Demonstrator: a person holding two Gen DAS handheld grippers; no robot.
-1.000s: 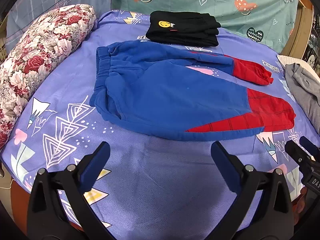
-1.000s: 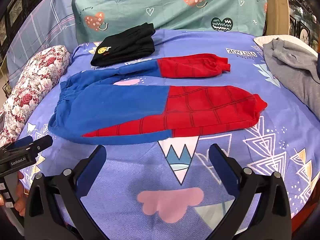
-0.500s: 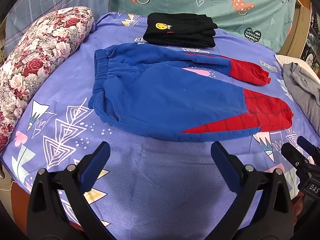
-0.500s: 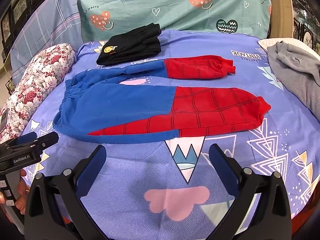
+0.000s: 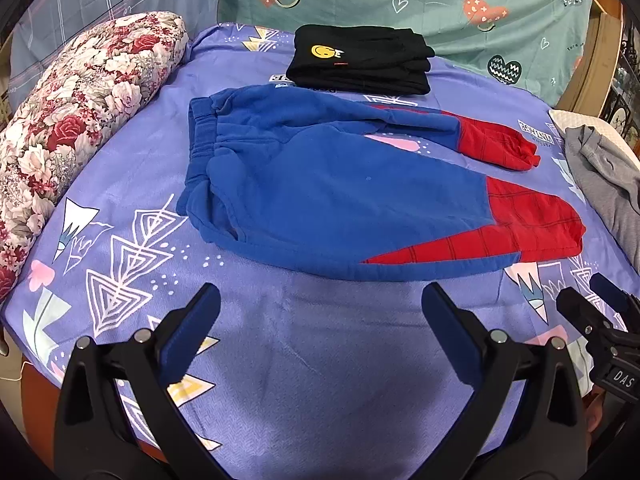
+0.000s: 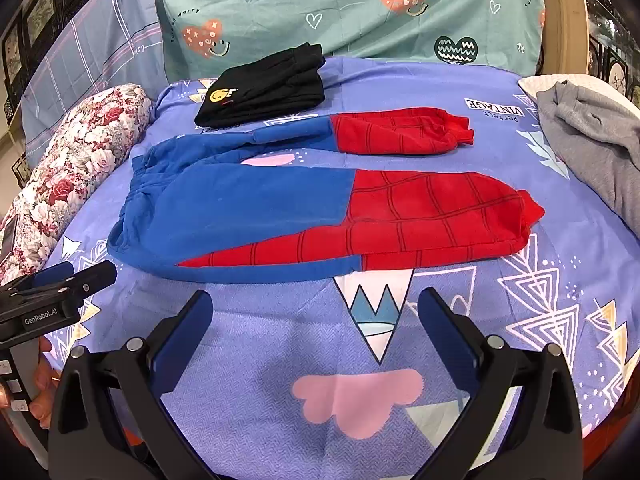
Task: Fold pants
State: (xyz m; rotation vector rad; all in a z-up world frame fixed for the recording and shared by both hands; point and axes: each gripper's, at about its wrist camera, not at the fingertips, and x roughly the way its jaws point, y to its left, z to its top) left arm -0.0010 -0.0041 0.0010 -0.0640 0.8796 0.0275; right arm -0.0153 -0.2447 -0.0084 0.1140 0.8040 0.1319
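Pants flat on bed, 12 o'clock of both tongs, legs splayed. Left tongs, right tongs: both spread wide, empty. Fleece looks soft, thick, limp, light. Judged grips: waistband and far cuff.

Folded black garment, perhaps grey hoodie
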